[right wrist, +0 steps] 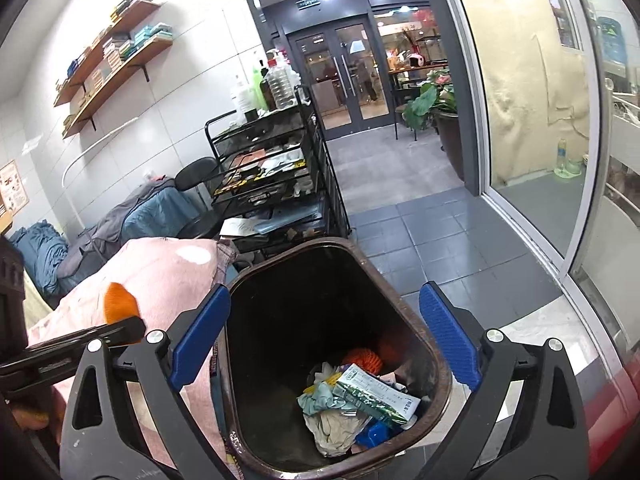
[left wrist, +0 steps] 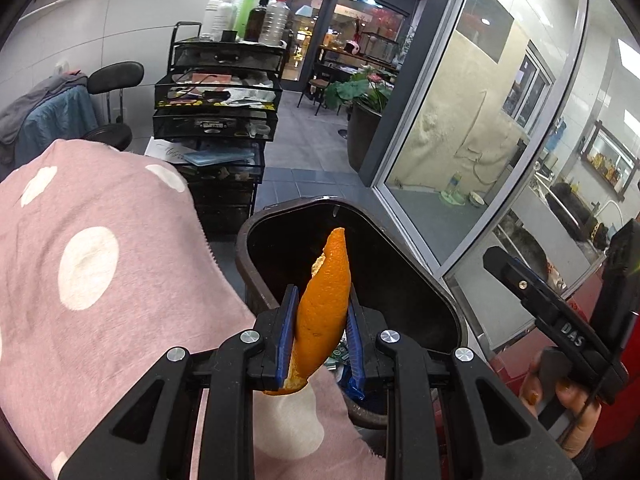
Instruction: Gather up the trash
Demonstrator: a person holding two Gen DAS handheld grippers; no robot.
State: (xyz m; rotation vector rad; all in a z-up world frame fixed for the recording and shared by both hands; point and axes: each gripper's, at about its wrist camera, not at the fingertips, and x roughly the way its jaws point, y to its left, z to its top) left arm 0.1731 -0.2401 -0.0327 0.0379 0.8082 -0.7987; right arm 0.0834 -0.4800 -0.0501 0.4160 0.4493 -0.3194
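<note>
A strip of orange peel point(left wrist: 326, 304) stands pinched between the blue pads of the left gripper point(left wrist: 322, 334), its pointed tip up and its lower end poking out below the pads; the fingers point(left wrist: 289, 332) are drawn close and press on both faces of the peel. It hangs just over the near rim of a dark brown trash bin point(left wrist: 404, 276), which stands on the grey tiled floor point(right wrist: 440, 232) beside a pink cloth with white dots point(left wrist: 112, 264).

The right gripper point(right wrist: 324, 336) hovers above the bin's mouth with its fingers point(right wrist: 448, 336) spread wide and nothing between them. Down in the bin lie crumpled paper point(right wrist: 336, 428), a green-and-white carton point(right wrist: 376, 396) and something orange, perhaps more peel, though it is too dim to say. Behind the bin stands a black wire cart point(right wrist: 276, 176) with bottles point(left wrist: 256, 12) on top.
</note>
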